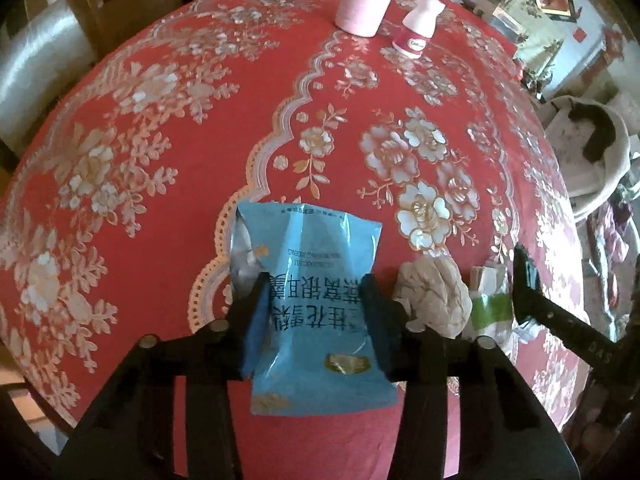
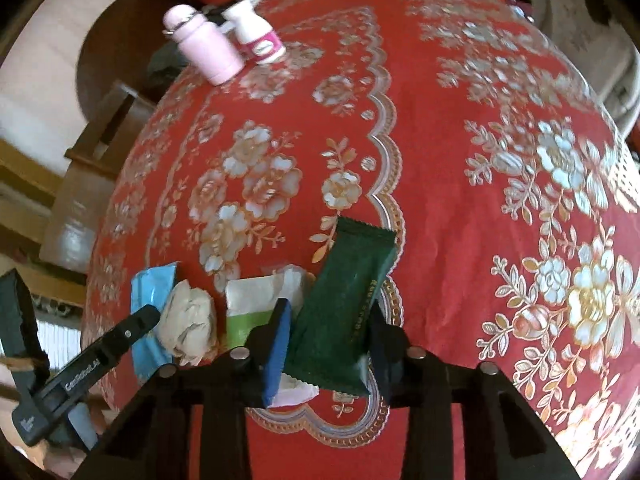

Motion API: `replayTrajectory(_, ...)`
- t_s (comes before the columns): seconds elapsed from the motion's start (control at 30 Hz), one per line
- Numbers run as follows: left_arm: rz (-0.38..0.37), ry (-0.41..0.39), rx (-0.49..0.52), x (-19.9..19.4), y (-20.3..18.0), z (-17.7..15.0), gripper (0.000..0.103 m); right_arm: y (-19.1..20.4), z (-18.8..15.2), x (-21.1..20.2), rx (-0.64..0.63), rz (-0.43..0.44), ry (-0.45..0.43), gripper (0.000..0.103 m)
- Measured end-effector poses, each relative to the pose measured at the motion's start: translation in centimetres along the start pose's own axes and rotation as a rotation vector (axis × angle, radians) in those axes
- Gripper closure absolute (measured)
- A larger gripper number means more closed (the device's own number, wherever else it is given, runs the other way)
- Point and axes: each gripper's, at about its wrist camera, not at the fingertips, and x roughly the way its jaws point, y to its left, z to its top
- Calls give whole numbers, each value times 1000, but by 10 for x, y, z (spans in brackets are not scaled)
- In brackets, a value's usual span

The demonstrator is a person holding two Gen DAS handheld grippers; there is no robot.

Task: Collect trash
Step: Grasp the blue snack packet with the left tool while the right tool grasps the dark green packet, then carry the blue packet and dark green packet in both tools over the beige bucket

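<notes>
**Both grippers pinching wrappers — watch the slip**

Your left gripper clenches the blue packet on the red tablecloth; your right gripper grasps the green wrapper. Thin film could slide out if lifted fast. Only the right view shows a pink scrap underneath (easily left behind).

Wrappers on tablecloth (red, floral).

Home – floral tablecloth, chair.
</notes>
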Motion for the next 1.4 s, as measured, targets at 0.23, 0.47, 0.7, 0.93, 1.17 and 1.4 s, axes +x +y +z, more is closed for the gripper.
replayTrajectory(0.23, -11, -78, 13, -34, -12, 9, 67, -2, -1, -28, -62, 9, -55, 74)
replayTrajectory(0.47, -33, -126, 89, -57, -56, 8, 67, -12, -6, -51, -79, 19, -71, 74)
replayTrajectory(0.7, -71, -132, 179, -65, -112, -3, 67, -29, -16, -78, -108, 0, -95, 74)
replayTrajectory(0.93, -104, -137, 279, -65, -167, -21, 67, -66, -31, -105, -65, -31, -127, 74)
replayTrajectory(1.17, -148, -130, 376, -63, -222, -39, 67, -105, -48, -135, -8, -82, -166, 74)
replayTrajectory(1.4, -196, -109, 470, -59, -274, -61, 67, -146, -65, -163, 67, -135, -201, 74)
